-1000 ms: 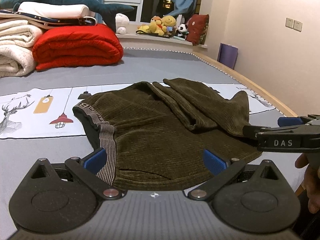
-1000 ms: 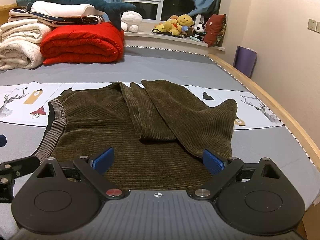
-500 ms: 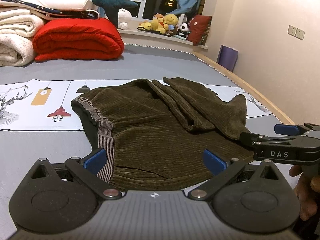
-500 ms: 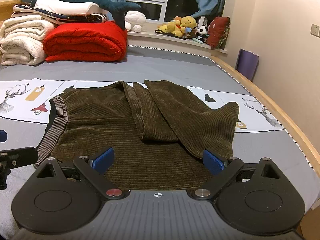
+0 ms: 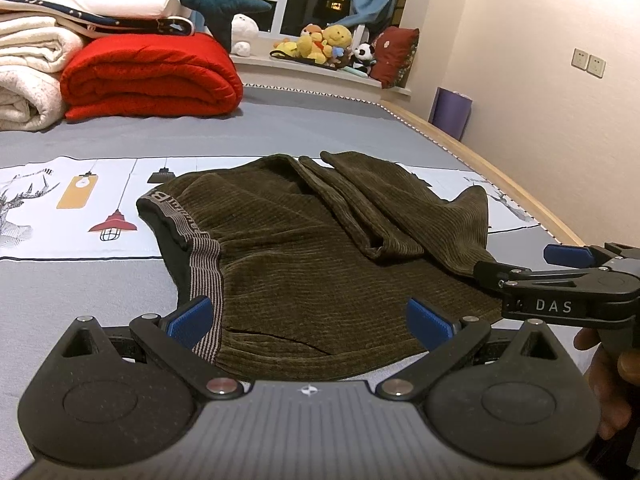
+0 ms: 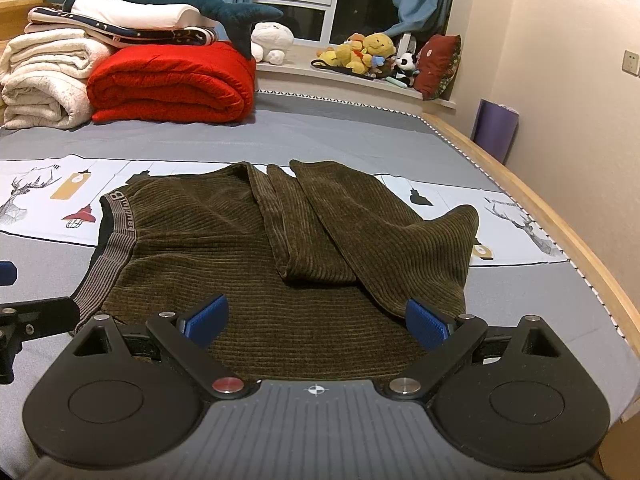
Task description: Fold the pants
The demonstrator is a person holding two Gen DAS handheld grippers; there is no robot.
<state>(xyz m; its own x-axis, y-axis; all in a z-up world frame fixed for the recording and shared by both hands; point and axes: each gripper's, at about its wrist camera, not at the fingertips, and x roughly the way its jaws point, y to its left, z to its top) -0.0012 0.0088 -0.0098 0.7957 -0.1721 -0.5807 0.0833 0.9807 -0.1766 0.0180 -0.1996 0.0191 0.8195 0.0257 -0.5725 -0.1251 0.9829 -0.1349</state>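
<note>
lying crosswise just ahead, the olive corduroy pants (image 6: 248, 256) face both wide-open grippers: left gripper (image 5: 308, 318) nearer the striped grey waistband (image 5: 204, 268), right gripper (image 6: 316, 320) nearer the folded-back legs.

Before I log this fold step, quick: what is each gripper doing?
Left gripper: open, holding nothing, over the pants.
Right gripper: open, holding nothing.
</note>
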